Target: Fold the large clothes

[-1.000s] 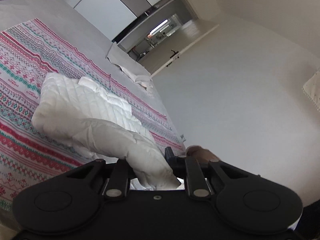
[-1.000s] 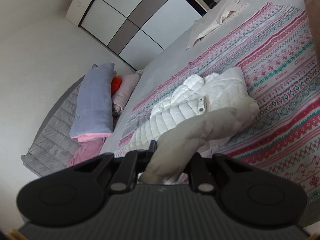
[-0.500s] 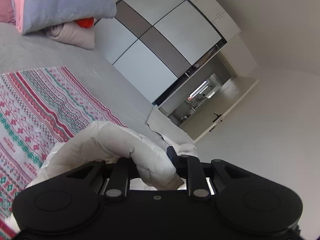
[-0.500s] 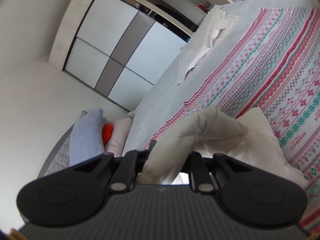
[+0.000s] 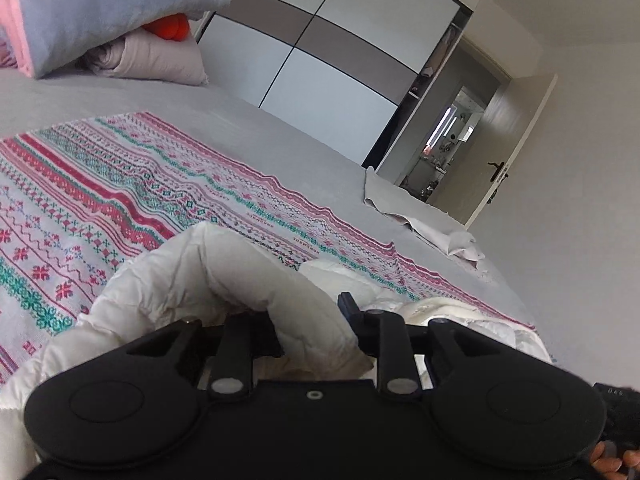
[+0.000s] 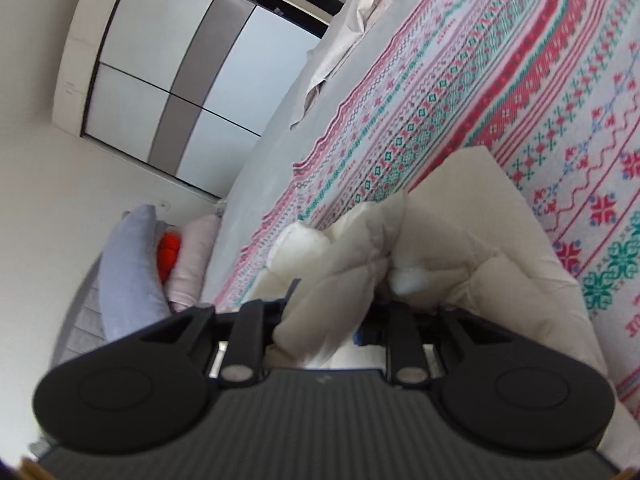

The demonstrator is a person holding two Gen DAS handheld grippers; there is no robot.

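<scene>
A white quilted puffer jacket [image 5: 168,288] lies on the patterned red, green and white blanket [image 5: 120,184] on the bed. My left gripper [image 5: 312,328] is shut on a thick fold of the jacket, which bulges up between its fingers. In the right wrist view the jacket [image 6: 472,240] is bunched and partly folded over itself. My right gripper [image 6: 324,320] is shut on another puffy fold of it, close above the blanket [image 6: 520,80].
Grey-blue and pink pillows [image 5: 100,8] with an orange item [image 5: 168,28] lie at the bed's head. A pale crumpled cloth [image 5: 420,220] lies on the grey sheet [image 5: 260,128] at the far side. A white and grey wardrobe [image 5: 340,60] and an open door [image 5: 500,152] stand behind.
Both grippers have carried their jacket folds forward over the jacket and lowered toward the bed. The views have swung from the jacket laid out below toward the wardrobe and pillows.
</scene>
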